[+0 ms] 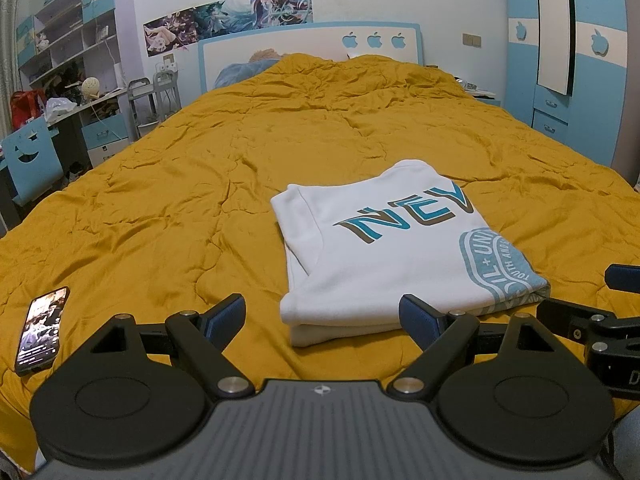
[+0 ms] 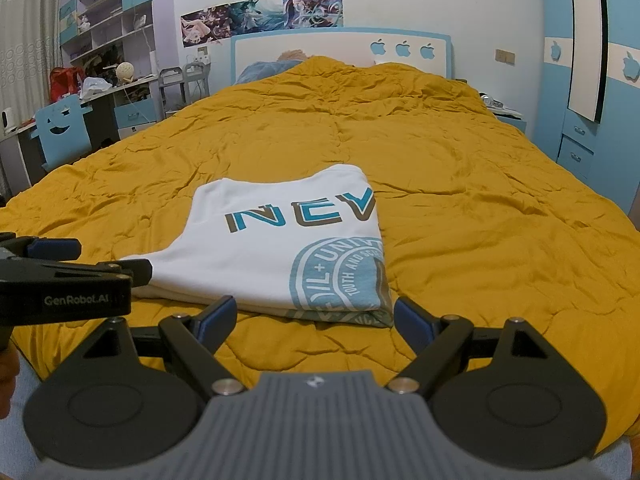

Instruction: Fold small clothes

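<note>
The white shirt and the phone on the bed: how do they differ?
The shirt is white cloth, folded into a thick stack; the phone is a thin, dark, stiff slab with a lit screen. The shirt is far bigger and lies ahead of the open fingers; the phone lies off to the left. Both rest flat on the yellow quilt.

White shirt, teal-brown print; mustard quilt.

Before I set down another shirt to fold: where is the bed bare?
Bare quilt runs between the folded T-shirt and headboard, and right of the shirt. The near edge is crowded: phone, both open claws.
</note>
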`<state>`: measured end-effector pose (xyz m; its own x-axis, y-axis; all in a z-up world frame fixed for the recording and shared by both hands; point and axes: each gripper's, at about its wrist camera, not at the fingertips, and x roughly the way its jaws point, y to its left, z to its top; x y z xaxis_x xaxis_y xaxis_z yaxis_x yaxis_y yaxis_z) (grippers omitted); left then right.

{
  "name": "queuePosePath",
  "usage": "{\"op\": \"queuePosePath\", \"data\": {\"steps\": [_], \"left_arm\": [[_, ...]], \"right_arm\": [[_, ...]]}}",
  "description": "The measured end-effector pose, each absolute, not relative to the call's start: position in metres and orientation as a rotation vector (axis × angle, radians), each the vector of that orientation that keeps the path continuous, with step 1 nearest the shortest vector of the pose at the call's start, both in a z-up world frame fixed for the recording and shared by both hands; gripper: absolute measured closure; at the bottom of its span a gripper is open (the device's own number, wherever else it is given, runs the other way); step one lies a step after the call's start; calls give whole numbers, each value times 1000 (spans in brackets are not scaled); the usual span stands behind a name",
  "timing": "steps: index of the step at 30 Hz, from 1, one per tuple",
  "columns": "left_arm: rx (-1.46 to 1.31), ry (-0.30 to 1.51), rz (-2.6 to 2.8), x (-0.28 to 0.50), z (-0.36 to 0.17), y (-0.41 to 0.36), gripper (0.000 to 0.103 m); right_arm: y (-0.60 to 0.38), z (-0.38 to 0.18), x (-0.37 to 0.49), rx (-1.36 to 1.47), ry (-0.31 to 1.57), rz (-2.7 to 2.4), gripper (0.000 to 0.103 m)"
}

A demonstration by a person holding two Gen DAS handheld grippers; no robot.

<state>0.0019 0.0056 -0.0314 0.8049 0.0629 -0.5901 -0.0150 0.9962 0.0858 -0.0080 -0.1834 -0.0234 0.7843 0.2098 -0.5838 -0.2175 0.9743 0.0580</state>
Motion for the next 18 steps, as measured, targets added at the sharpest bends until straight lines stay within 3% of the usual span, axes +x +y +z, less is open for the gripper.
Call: {"op": "queuePosePath", "data": {"steps": [18], "left_arm": [[78,634,41,2,-32,7,2]], "right_arm": [[-184,-22,-8,-14,628,231,22]]}}
